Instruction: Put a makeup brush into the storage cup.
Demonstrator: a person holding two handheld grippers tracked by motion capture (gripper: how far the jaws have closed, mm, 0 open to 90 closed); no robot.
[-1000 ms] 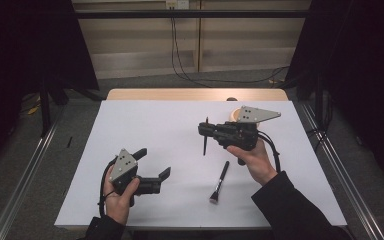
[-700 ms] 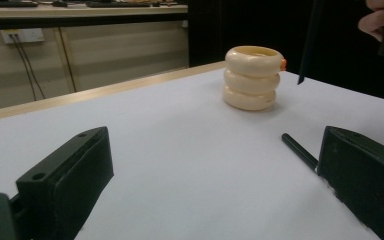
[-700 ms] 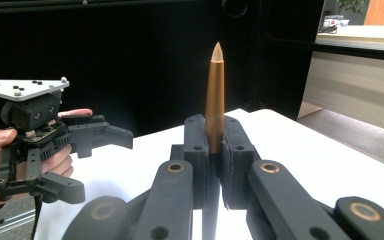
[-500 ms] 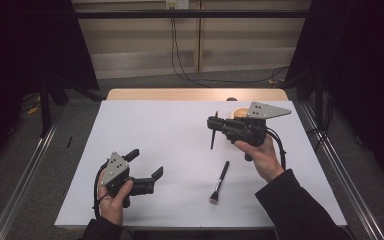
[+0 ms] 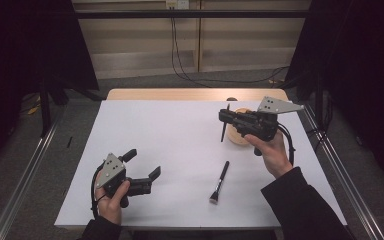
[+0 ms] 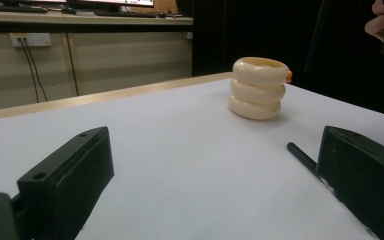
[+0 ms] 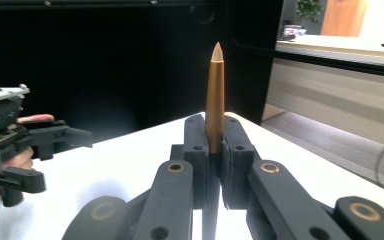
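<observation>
My right gripper (image 5: 223, 117) hovers at the back right of the white table (image 5: 170, 135), shut on a thin dark brush (image 5: 224, 127) that hangs roughly upright. In the right gripper view the jaws (image 7: 214, 132) pinch its copper-coloured tapered end (image 7: 214, 95). The brush's lower tip hangs at the left edge of a cream ringed holder (image 5: 239, 134), which also stands out in the left gripper view (image 6: 258, 88). My left gripper (image 5: 142, 164) rests low at the front left, open with nothing between its jaws (image 6: 215, 165). A second black brush (image 5: 220, 181) lies flat near the front middle.
A wooden strip (image 5: 195, 94) runs along the table's far edge, with metal rails (image 5: 345, 170) down both sides. Dark curtains and cables stand behind. The other brush's black handle (image 6: 301, 157) lies just beside the left gripper's right jaw.
My right gripper has carried the brush toward the back right, over to the cream holder. The left gripper has barely shifted.
</observation>
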